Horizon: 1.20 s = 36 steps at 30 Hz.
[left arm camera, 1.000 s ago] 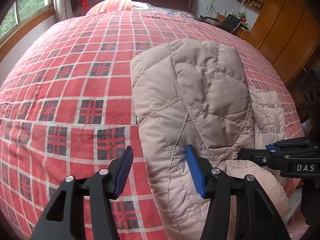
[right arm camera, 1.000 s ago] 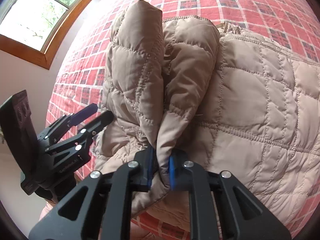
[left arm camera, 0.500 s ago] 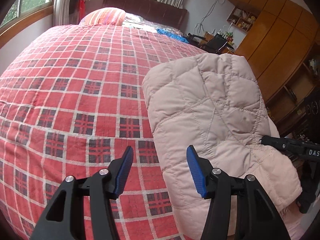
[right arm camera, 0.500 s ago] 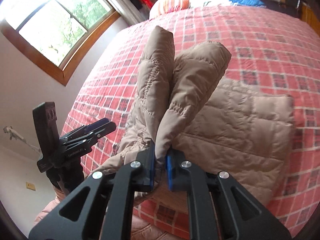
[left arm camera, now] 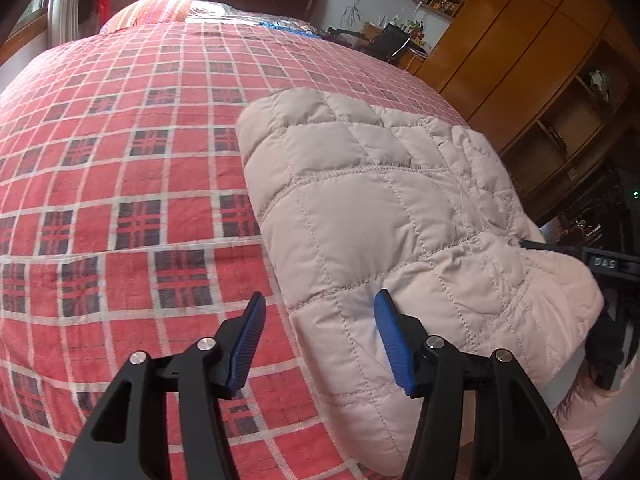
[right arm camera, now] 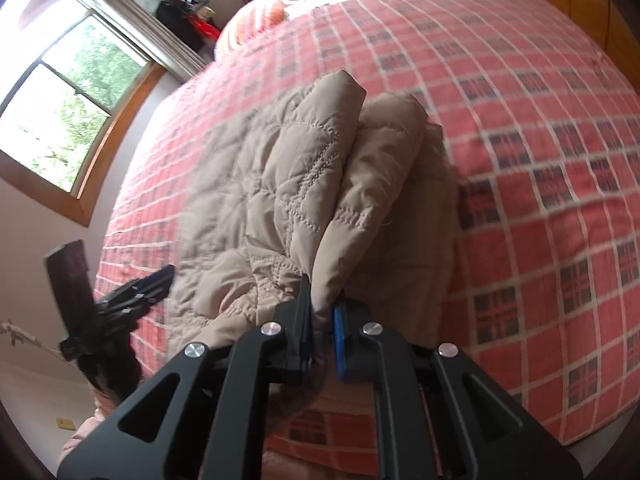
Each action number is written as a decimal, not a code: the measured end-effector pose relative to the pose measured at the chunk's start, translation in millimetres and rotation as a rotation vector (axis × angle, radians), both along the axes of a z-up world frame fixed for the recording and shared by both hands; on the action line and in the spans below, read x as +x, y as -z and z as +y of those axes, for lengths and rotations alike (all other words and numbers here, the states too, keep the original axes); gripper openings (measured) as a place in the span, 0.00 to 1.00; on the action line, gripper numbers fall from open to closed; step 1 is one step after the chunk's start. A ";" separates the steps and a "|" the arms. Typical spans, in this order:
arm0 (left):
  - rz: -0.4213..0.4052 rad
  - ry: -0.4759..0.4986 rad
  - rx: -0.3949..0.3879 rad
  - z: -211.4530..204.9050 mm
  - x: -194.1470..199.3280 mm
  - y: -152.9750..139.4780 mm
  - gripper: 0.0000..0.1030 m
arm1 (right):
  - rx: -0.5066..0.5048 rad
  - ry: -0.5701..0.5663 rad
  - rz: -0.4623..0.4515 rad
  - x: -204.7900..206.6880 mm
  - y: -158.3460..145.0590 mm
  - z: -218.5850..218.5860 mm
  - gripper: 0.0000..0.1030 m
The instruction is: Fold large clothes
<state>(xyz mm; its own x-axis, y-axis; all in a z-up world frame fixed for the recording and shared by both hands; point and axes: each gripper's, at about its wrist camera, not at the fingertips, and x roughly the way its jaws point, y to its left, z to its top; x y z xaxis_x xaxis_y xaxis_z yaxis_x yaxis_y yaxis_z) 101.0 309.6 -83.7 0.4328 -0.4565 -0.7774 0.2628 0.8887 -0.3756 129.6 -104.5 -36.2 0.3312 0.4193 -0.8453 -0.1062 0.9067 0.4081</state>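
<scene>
— So how should this fold go down?
— Right gripper (right arm camera: 320, 330) is clamped on a bunched edge of the quilted jacket (left arm camera: 384, 216); lower it squarely, seams aligned. Left gripper (left arm camera: 320, 340) hangs released over the jacket's near-left side.
— Room?
— Bedspread (left arm camera: 120, 200) lies bare ahead and left; bed edge sits just behind both grippers.

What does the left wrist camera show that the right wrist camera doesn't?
Only the left wrist view shows the wooden wardrobe, the desk chair and the left gripper open and holding nothing. Only the right wrist view shows the window and the right gripper shut on a fold of the jacket. Both show the beige quilted jacket, the red plaid bedspread and the striped pillow.
</scene>
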 end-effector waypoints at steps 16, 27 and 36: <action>0.072 0.054 -0.064 -25.7 8.1 30.5 0.40 | 0.069 0.030 0.107 3.4 68.0 -23.9 0.13; 0.071 0.065 -0.066 -23.4 6.6 28.3 0.44 | 0.072 0.073 0.030 42.6 25.8 -40.0 0.64; 0.040 0.075 -0.027 -28.3 7.5 22.7 0.49 | 0.082 0.098 0.101 71.8 36.2 -29.6 0.19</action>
<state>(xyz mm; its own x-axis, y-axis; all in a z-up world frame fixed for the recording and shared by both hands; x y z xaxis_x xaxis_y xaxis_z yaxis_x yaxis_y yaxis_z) 108.5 281.3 -106.4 0.3652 -0.5074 -0.7805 0.3126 0.8565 -0.4106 201.3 -134.1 -72.4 0.2886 0.4581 -0.8407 0.0268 0.8739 0.4854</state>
